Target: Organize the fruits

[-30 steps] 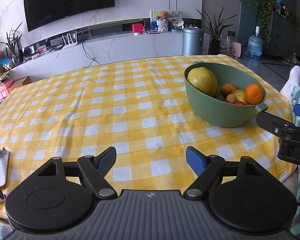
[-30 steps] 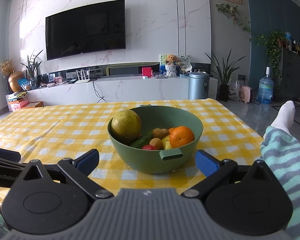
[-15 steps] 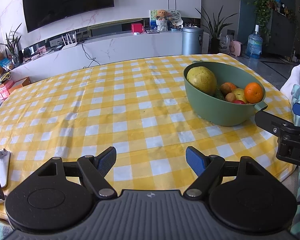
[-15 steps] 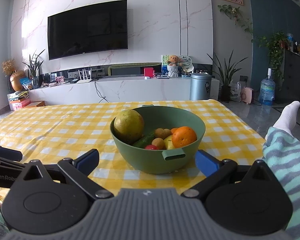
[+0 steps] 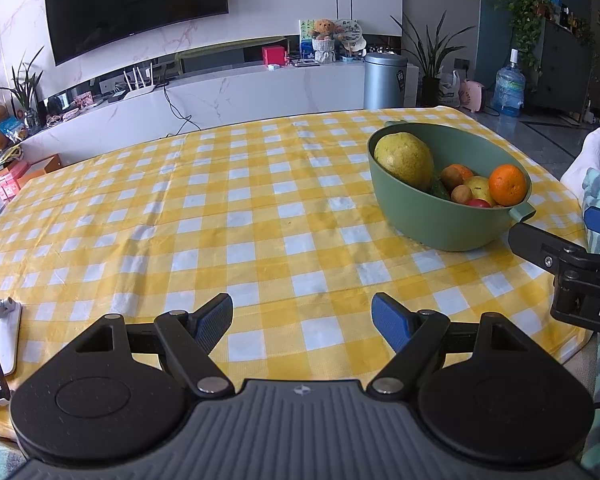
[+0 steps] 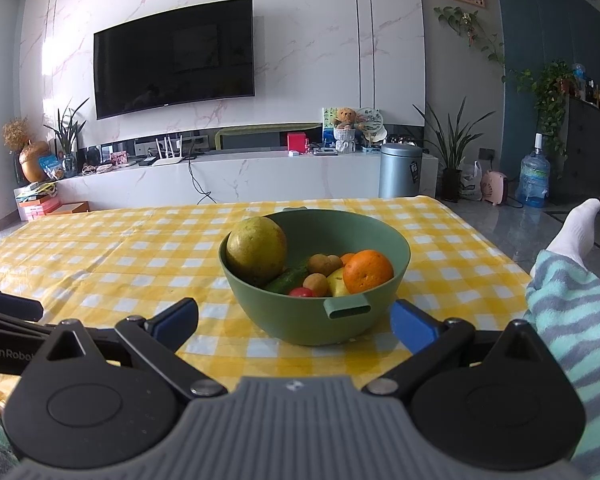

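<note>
A green bowl (image 6: 316,320) with a small handle stands on the yellow checked tablecloth (image 6: 140,248). It holds a large yellow-green fruit (image 6: 256,250), an orange (image 6: 367,271), a cucumber (image 6: 286,280), small brown fruits (image 6: 316,283) and a red one (image 6: 302,292). My right gripper (image 6: 294,322) is open and empty, just in front of the bowl. My left gripper (image 5: 302,320) is open and empty over bare cloth, left of the bowl (image 5: 440,220). The right gripper (image 5: 572,264) shows at the right edge of the left wrist view.
A white stand with a phone (image 5: 0,344) sits at the table's near left edge. A leg in a striped sleeve (image 6: 560,320) with a white sock lies right of the table. A TV wall and a low cabinet stand beyond the table.
Both views shifted slightly; the right gripper rose a little and the bowl sits lower in its view. Both grippers stayed open.
</note>
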`<state>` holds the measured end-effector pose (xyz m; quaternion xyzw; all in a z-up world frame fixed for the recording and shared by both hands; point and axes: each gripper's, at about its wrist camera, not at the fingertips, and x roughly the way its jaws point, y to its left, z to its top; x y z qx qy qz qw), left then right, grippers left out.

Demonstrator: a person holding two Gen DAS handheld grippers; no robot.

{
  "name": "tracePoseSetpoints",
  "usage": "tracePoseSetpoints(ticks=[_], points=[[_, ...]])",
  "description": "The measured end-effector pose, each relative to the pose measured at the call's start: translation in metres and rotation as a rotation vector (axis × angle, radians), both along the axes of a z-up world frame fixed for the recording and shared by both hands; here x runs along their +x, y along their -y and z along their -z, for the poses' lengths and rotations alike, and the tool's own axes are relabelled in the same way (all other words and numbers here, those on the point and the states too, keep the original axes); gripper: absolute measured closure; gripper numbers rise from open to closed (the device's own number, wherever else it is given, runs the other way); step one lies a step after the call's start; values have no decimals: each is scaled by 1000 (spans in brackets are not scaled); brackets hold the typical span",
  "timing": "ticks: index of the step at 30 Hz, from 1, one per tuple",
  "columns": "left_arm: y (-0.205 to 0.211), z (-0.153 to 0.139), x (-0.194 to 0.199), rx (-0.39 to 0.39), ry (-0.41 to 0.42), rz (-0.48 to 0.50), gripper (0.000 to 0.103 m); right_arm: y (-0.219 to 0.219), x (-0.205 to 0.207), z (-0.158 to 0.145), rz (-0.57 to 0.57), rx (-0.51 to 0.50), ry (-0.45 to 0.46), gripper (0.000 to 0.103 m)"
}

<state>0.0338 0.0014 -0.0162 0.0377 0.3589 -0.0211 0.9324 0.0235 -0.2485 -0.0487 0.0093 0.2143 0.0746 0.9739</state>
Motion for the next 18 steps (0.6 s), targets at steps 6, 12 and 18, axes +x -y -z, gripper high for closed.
tracePoseSetpoints(ticks=[6,12,18], points=[[0,0,0,2,-1,0,10,0,0,0,0,0,1,4],[-1,1,0,4,-4,-2,10,0,1,1,2,6,-6,4],[-2,1,0,3,-7,-3,10,0,1,2,3,6,-5,4]])
